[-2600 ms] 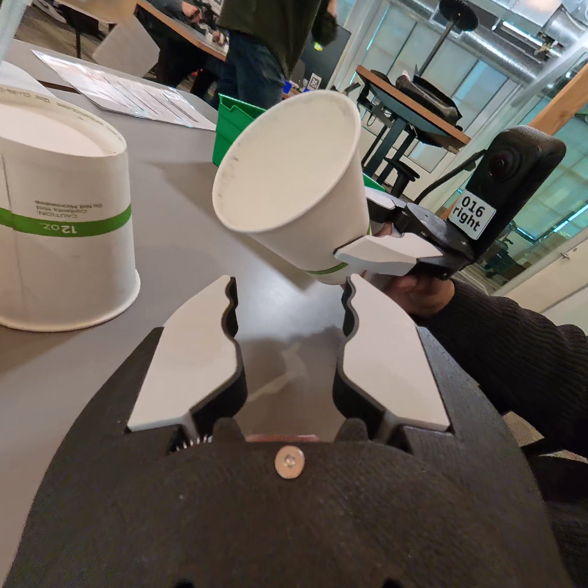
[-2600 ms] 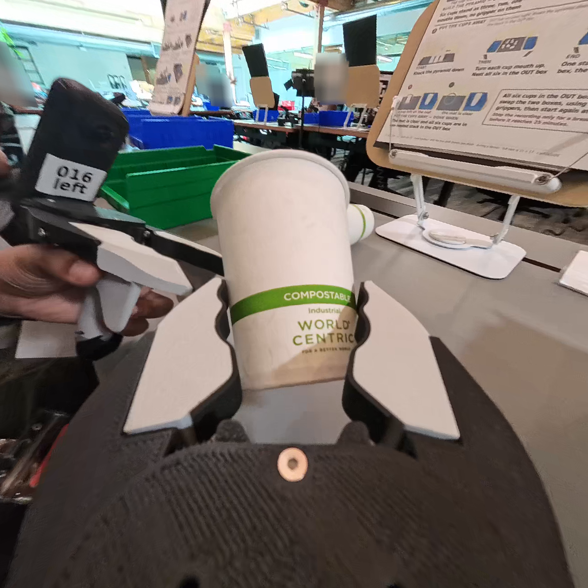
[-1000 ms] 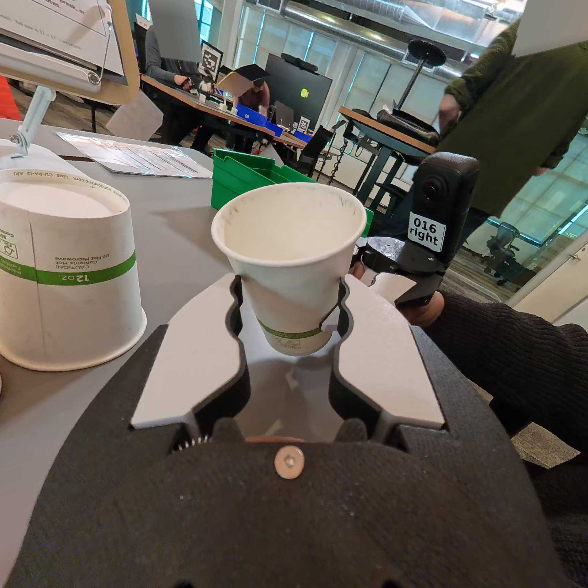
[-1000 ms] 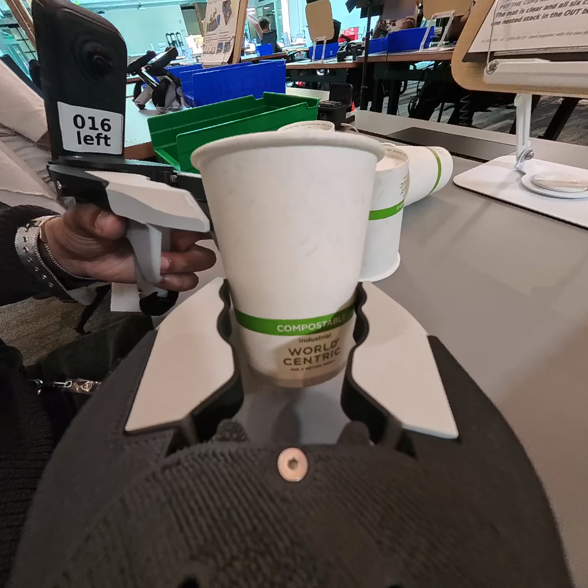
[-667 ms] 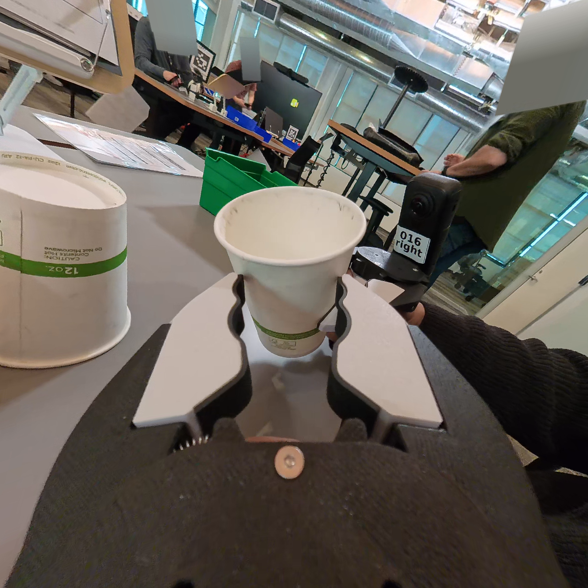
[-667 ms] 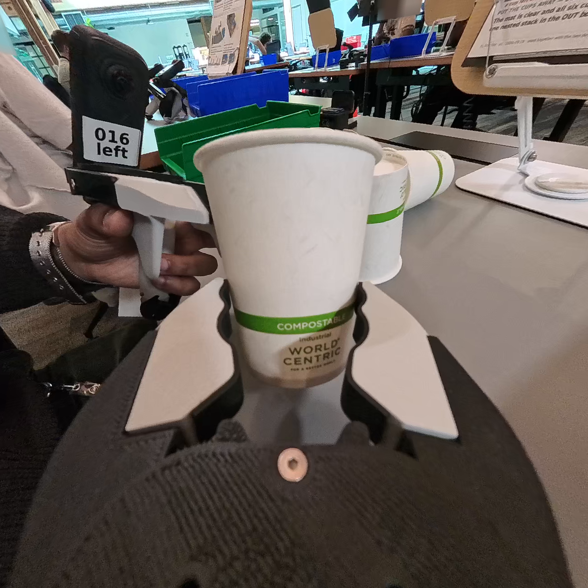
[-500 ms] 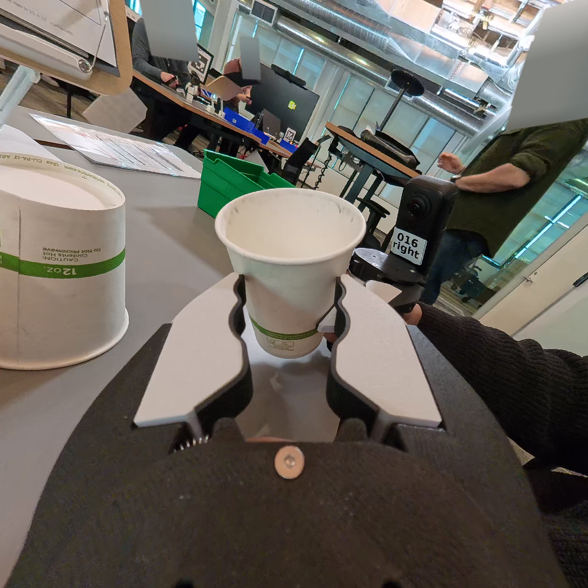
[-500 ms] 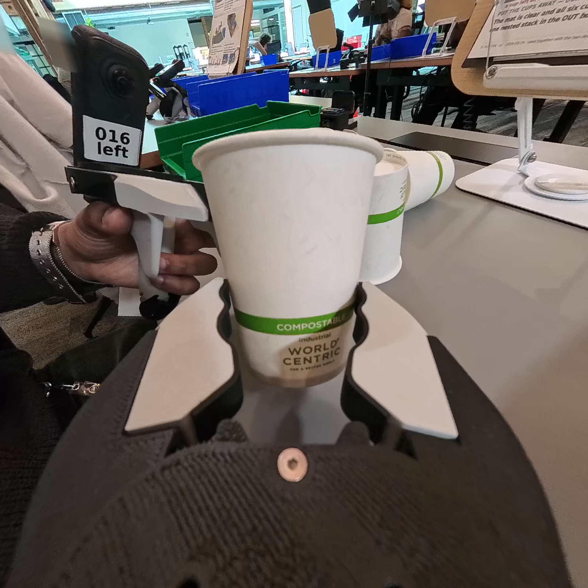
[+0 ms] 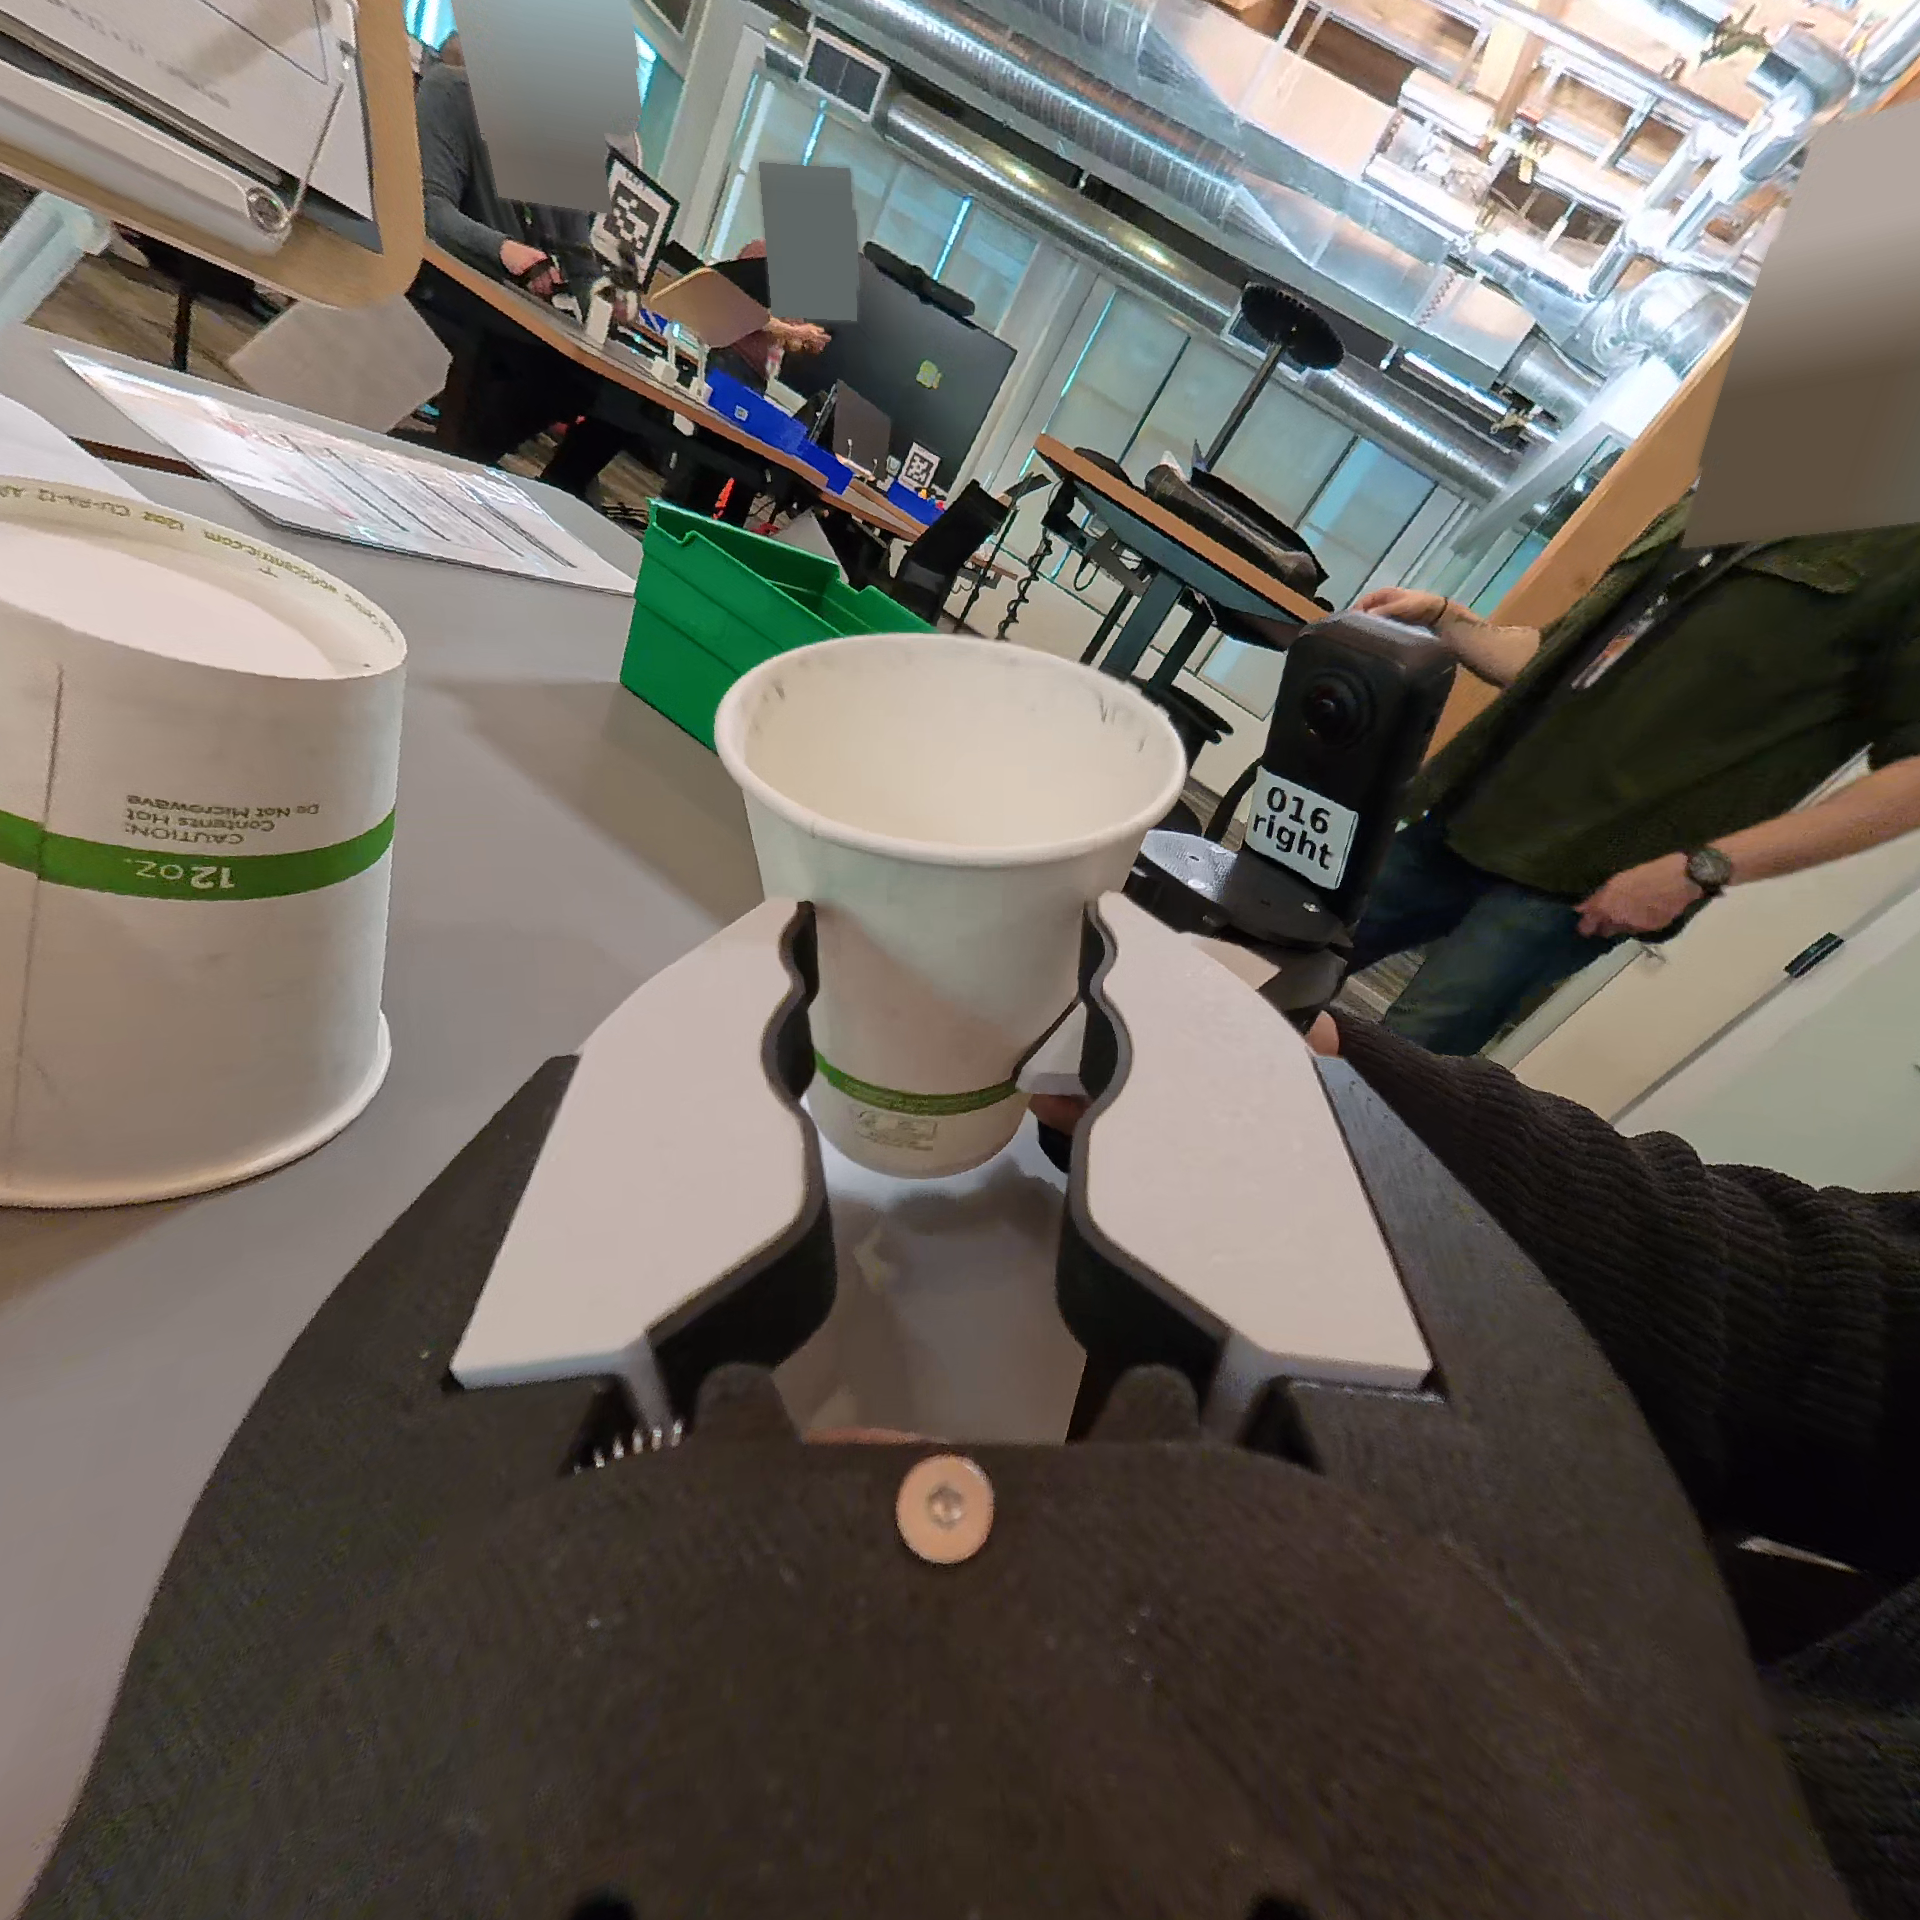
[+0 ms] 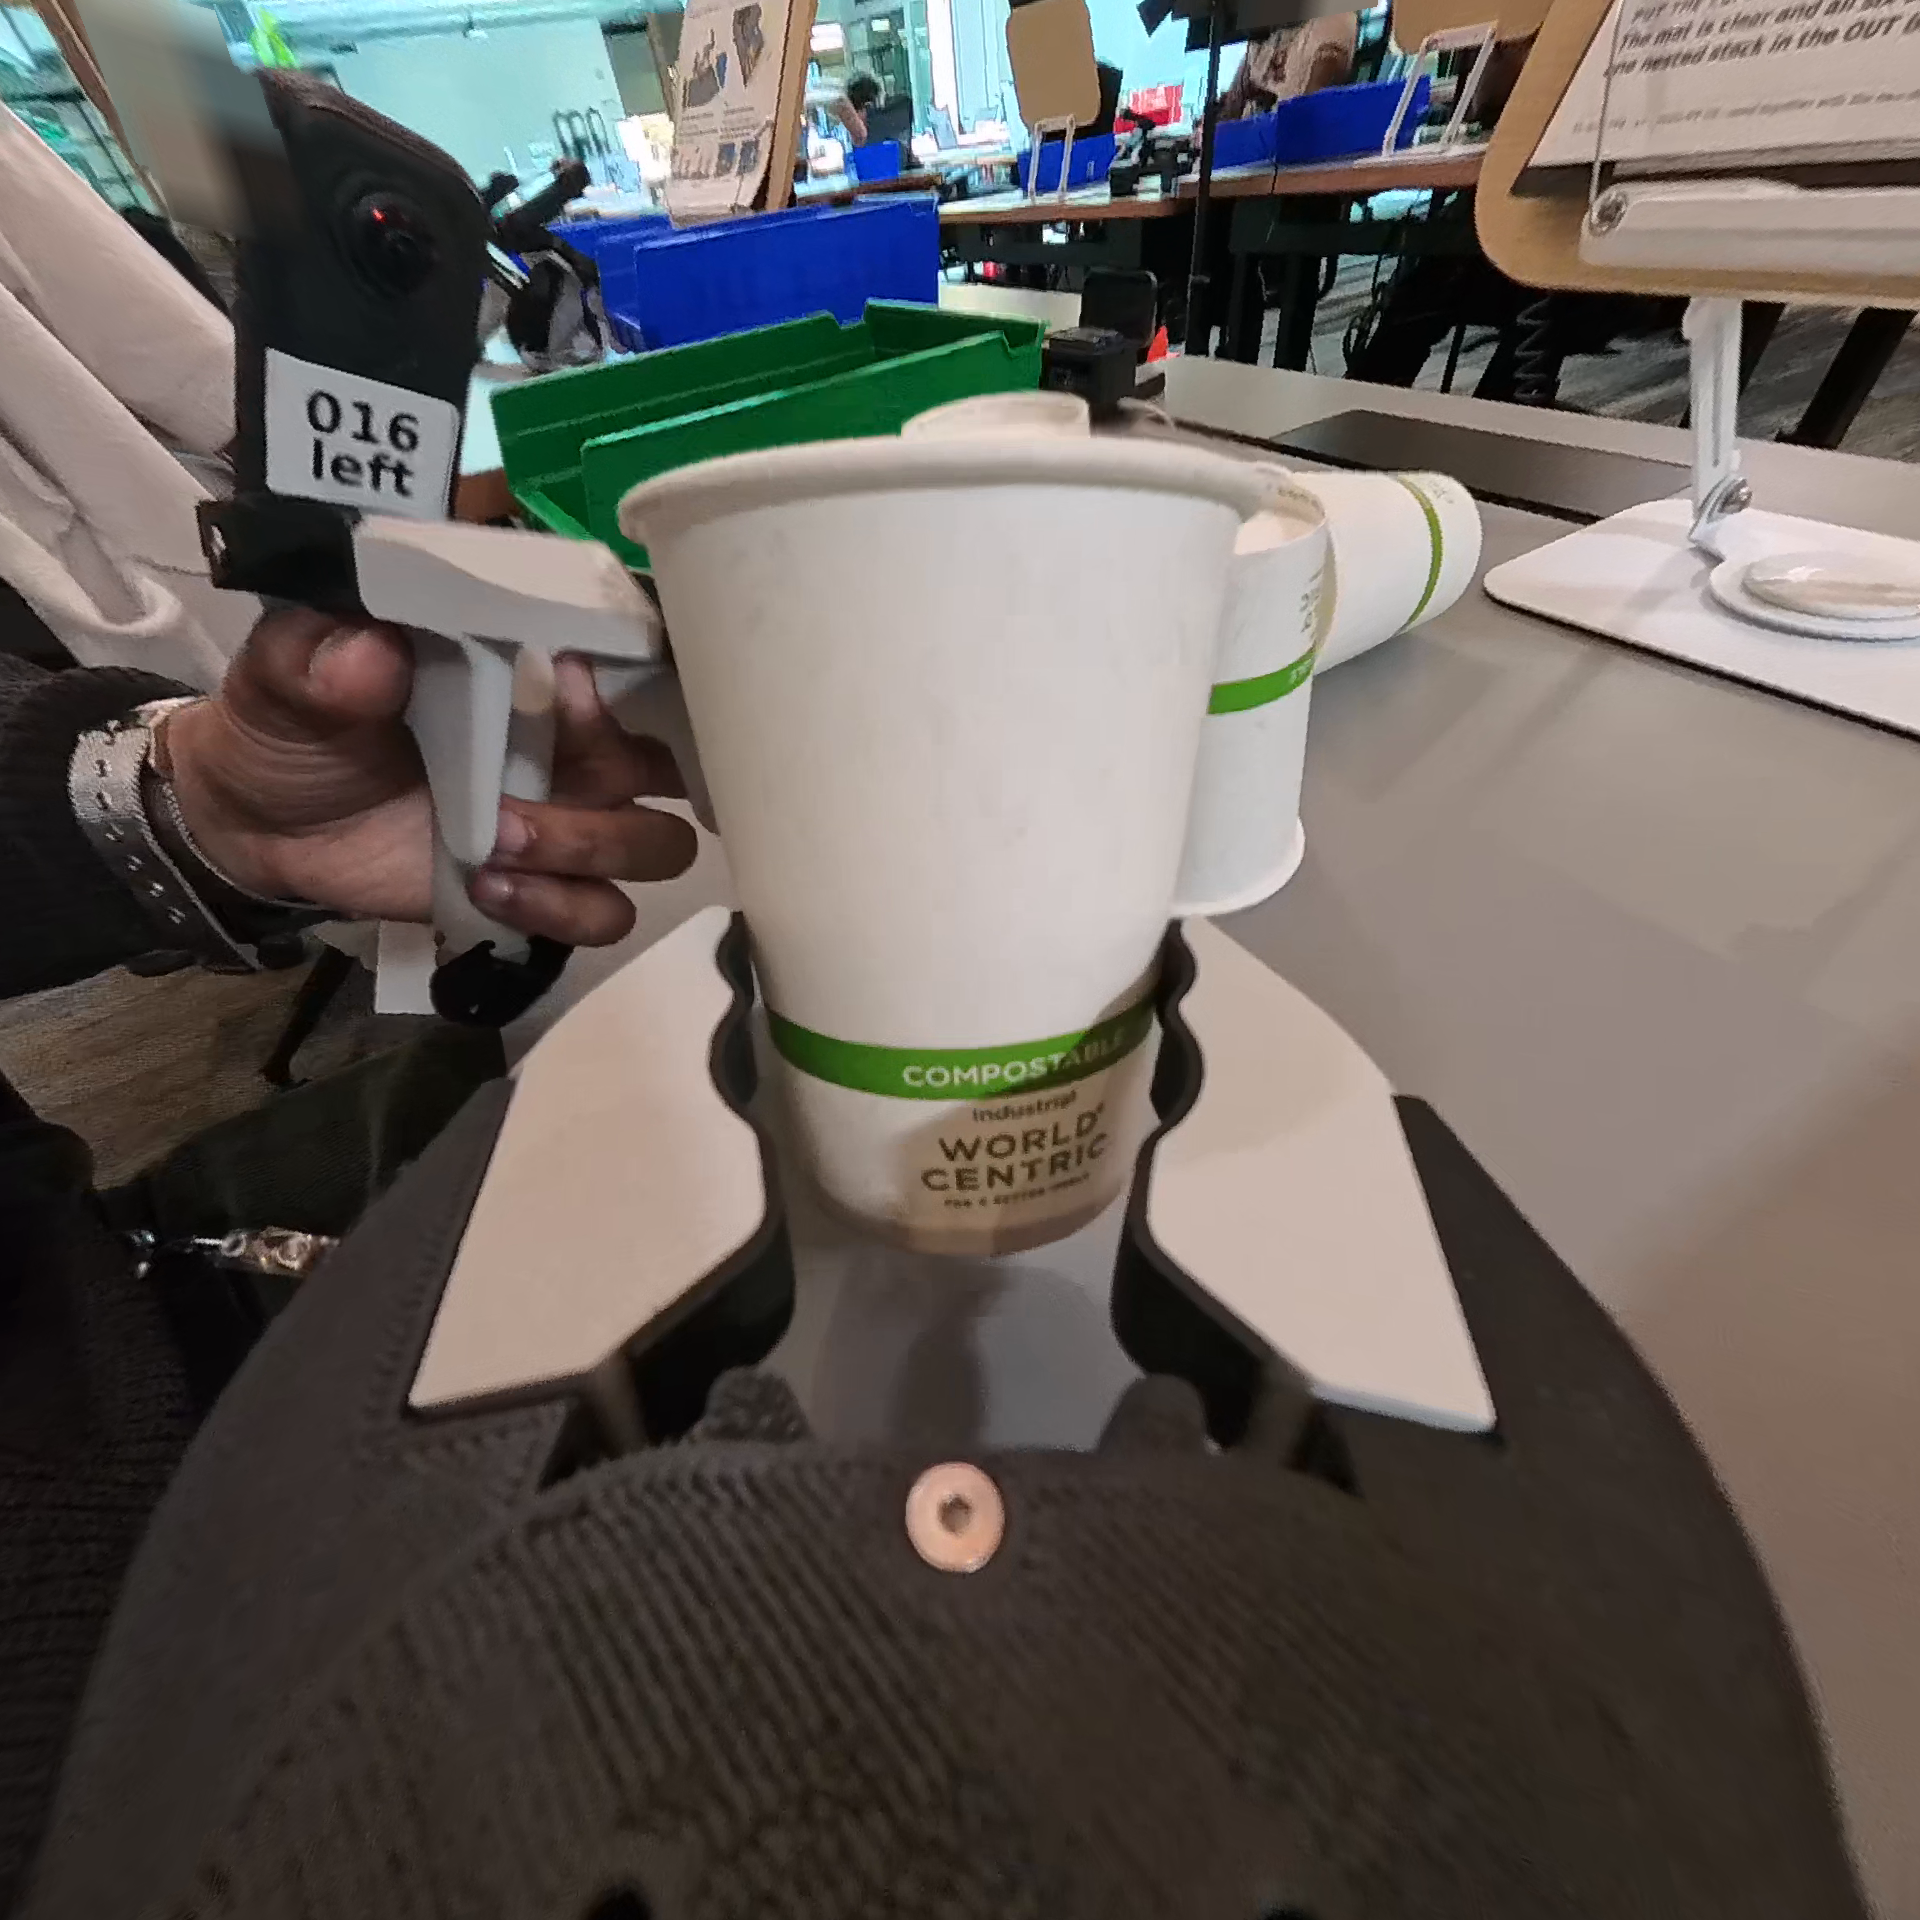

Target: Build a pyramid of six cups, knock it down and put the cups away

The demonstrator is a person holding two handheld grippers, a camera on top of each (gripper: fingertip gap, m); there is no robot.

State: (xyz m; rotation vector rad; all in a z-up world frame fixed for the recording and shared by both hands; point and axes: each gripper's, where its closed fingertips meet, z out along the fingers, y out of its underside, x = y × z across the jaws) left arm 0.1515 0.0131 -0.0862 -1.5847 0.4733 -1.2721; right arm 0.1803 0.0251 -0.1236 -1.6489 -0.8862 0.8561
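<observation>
Grey table (image 9: 540, 727) under held paper cup (image 9: 940, 935), busy workshop

Beyond the tongs, a grey bench (image 9: 540, 748) runs toward wood-topped desks (image 9: 1174, 499) and tall glazed partitions (image 9: 1143, 384). Silver ventilation ducts (image 9: 1091, 156) cross the ceiling. Farther off stand blue bins (image 10: 790, 270) and more desks under even daylight.

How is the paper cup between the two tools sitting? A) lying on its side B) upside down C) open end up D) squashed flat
C: the paper cup shows its open mouth on top and its narrow base with the green band at the bottom, held upright between the left tool and, in the right wrist view, the right tool.
</observation>
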